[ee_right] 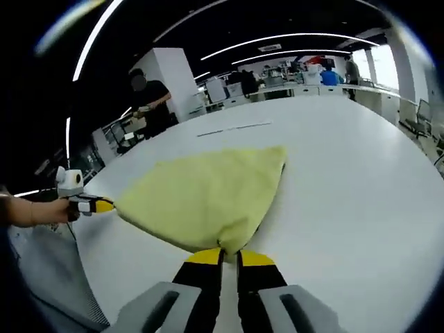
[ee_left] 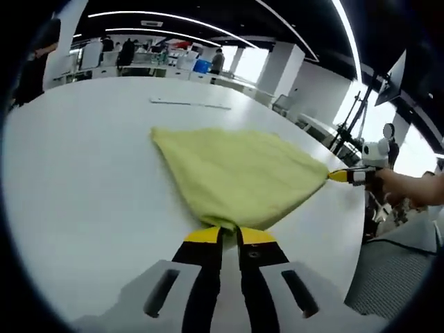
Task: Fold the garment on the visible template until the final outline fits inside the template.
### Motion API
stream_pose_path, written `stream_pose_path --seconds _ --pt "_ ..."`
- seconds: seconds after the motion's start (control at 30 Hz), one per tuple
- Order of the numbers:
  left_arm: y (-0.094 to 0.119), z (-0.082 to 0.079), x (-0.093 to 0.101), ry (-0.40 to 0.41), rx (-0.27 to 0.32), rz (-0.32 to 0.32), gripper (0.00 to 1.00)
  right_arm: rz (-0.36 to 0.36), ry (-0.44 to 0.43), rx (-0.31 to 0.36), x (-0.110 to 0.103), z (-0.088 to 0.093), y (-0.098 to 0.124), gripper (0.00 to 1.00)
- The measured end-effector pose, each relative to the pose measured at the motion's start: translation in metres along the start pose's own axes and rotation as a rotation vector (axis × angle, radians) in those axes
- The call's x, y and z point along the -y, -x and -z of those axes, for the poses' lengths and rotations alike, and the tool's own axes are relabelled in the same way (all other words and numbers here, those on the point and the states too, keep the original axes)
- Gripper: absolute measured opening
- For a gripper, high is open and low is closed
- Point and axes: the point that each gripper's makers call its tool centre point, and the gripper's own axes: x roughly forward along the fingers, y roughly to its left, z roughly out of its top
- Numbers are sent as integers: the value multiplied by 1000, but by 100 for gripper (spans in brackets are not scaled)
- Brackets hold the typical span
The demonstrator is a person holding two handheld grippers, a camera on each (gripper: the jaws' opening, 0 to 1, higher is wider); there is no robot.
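No readable text, label or number anywhere.

The left gripper view looks low along its own jaws across the white table (ee_left: 83, 194), close to the yellow-green cloth (ee_left: 236, 177), with the right gripper (ee_left: 341, 176) at its right edge. The right gripper view faces the same cloth (ee_right: 208, 198) from the opposite corner, equally near, with the left gripper (ee_right: 100, 205) at its left. Both share cloth and tabletop.

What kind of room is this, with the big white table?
Probably an open-plan office or lab. Long ceiling strip lights, rows of desks with people behind, and a big white table where the yellow garment lies.
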Motion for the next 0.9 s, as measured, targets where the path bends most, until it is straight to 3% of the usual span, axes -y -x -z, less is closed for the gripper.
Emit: stream_pose_path --seconds 0.47,0.9 --pt "-1 -2 3 -31 3 6 0 17 59 13 -1 -5 0 0" --pt "17 -4 -11 -123 -37 -17 0 67 273 -71 18 -9 16 0"
